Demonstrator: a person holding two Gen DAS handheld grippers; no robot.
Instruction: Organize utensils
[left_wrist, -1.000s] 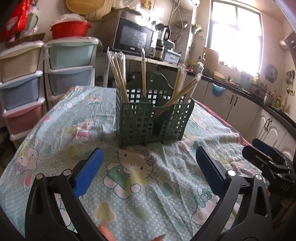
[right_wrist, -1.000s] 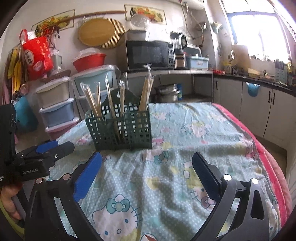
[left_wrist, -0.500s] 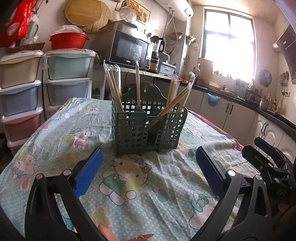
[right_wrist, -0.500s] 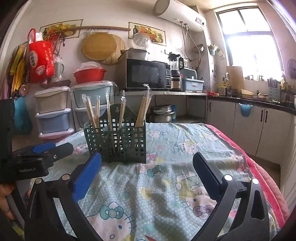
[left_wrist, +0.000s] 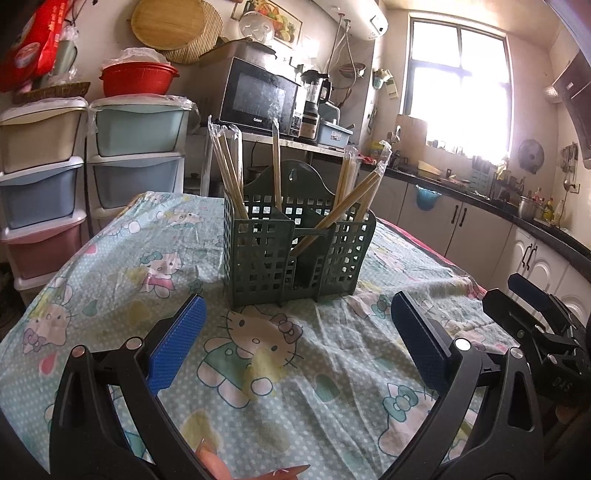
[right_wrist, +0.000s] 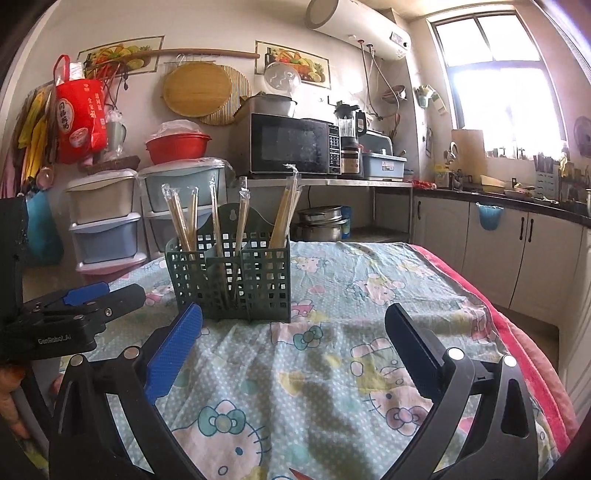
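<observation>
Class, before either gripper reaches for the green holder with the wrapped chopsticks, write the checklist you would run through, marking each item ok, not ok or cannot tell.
1. Left gripper open and holding nothing: ok.
2. Right gripper open and holding nothing: ok.
3. Green holder upright on the tablecloth: ok.
4. Chopsticks all standing straight: not ok, one pair leans across compartments.
5. Cloth between grippers and holder free of loose items: ok.
6. Holder steady enough not to slide: cannot tell.

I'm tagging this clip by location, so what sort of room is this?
Most likely a home kitchen. A microwave and blender stand on a shelf, cabinets under a dark countertop line the window wall, and a green utensil holder full of wrapped chopsticks stands on a cloth-covered table.
</observation>
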